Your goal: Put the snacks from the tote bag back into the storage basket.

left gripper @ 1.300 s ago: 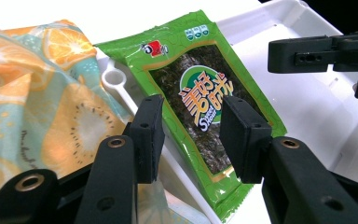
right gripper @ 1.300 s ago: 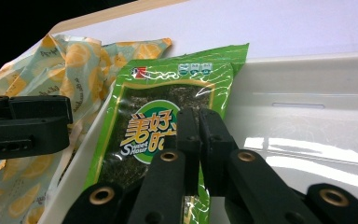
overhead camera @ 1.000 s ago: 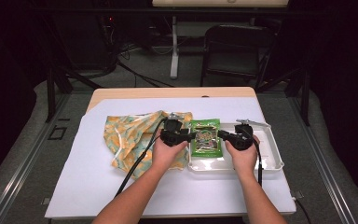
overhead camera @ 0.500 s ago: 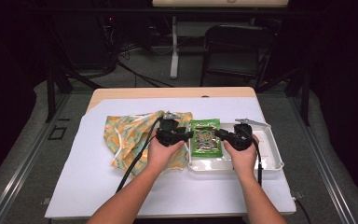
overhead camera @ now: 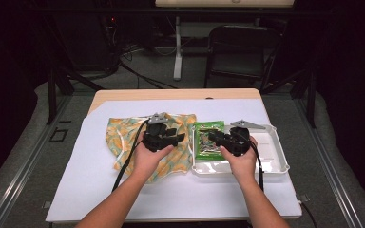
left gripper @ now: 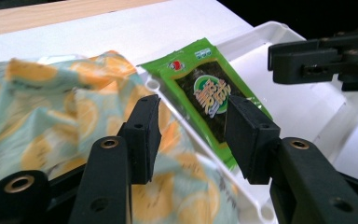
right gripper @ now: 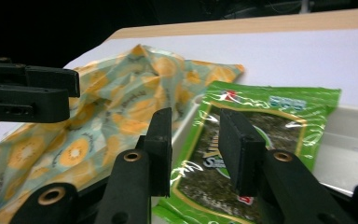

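From above, your left gripper (overhead camera: 179,138) has drifted left off the green plastic seaweed packet (overhead camera: 208,139), which lies in the white rectangular tray (overhead camera: 274,156) beside the orange-patterned cloth (overhead camera: 123,134). In both gripper views, jaws stand apart, empty. Your right gripper (overhead camera: 215,137) hovers at the packet, suggesting it takes over.

Dim lab or recording studio, paper-covered table (overhead camera: 100,190), black metal frames beside it, cables and folding chair (overhead camera: 240,52) behind it

The green packet's (overhead camera: 207,139) print is too small to read from above; the cloth (left gripper: 51,107) runs off frame
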`<action>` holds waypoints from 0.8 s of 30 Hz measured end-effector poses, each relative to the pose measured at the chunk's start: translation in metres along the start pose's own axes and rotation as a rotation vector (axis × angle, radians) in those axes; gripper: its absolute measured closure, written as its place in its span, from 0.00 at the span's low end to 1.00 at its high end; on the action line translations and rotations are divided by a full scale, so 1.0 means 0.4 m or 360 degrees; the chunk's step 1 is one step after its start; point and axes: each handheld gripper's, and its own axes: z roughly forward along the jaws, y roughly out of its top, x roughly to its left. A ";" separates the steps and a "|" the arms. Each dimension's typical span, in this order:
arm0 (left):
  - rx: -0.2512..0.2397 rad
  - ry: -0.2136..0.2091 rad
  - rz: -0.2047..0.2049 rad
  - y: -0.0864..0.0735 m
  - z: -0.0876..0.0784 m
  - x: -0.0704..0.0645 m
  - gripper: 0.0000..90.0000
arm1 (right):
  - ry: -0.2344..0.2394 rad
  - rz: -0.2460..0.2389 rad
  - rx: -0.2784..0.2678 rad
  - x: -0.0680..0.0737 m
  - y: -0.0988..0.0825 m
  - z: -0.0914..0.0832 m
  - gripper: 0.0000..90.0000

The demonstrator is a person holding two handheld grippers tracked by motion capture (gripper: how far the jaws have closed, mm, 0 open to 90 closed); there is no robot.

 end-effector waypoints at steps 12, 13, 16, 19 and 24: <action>-0.0025 0.0110 0.0077 -0.072 -0.106 0.046 0.61 | 0.0059 -0.0128 0.0069 0.052 -0.017 0.017 0.72; -0.0028 0.0119 0.0075 -0.083 -0.113 0.051 0.61 | 0.0075 -0.0139 0.0084 0.055 -0.018 0.018 0.72; -0.0027 0.0146 0.0087 -0.106 -0.127 0.063 0.61 | 0.0081 -0.0150 0.0096 0.068 -0.025 0.026 0.72; -0.0016 0.0163 0.0105 -0.125 -0.139 0.074 0.61 | 0.0095 -0.0170 0.0112 0.081 -0.030 0.029 0.72; -0.0012 0.0172 0.0082 -0.154 -0.156 0.095 0.61 | 0.0102 -0.0208 0.0127 0.096 -0.037 0.033 0.71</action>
